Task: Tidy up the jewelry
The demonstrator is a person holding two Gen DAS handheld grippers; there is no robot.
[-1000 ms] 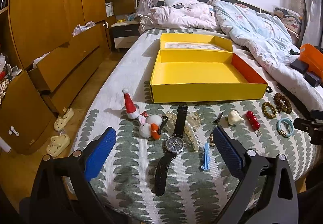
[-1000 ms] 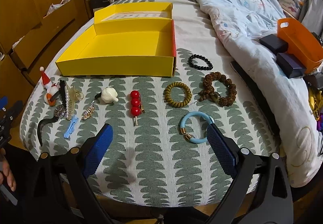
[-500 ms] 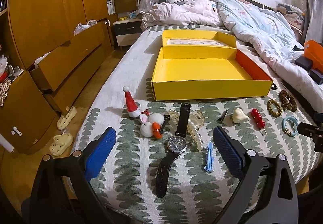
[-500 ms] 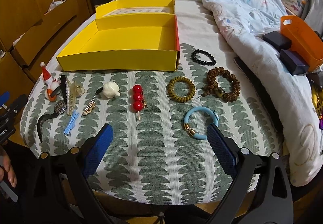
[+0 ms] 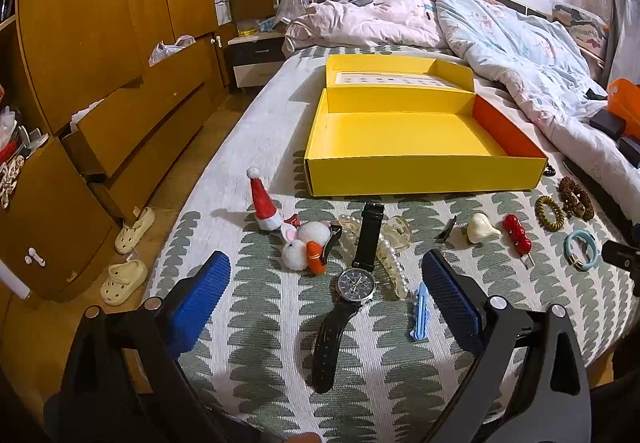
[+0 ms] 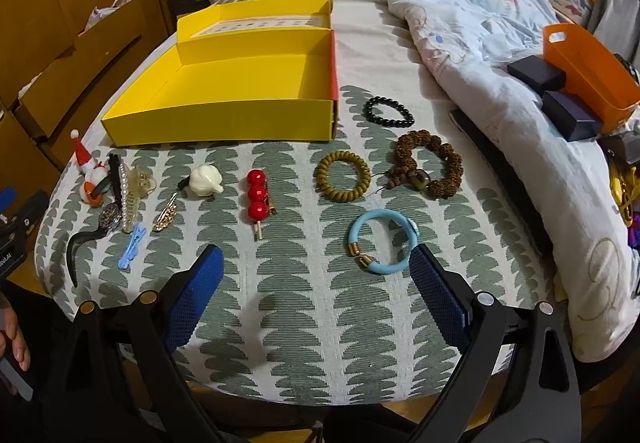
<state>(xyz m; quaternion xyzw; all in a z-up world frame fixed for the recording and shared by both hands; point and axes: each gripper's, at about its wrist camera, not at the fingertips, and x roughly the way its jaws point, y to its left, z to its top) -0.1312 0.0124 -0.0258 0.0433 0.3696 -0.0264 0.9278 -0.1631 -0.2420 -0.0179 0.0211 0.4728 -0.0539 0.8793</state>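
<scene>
Bed (image 6: 304, 307) with green-patterned cover; wooden wardrobe (image 5: 100, 55) at left. Jewelry lay in a row before the empty yellow box (image 5: 416, 139): watch (image 5: 354, 283), blue bangle (image 6: 382, 241). Left gripper (image 5: 326, 299) and right gripper (image 6: 316, 283) both spread wide, holding nothing. Versus 1.0 s earlier: items unmoved, both views shifted slightly.

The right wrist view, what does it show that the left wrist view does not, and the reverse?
Only the right wrist view shows the black bead bracelet whole and the gold hair clip. Only the left wrist view shows the beige slippers on the floor. Both show the yellow box, the wristwatch, the red bead pin and the light blue bangle.
</scene>
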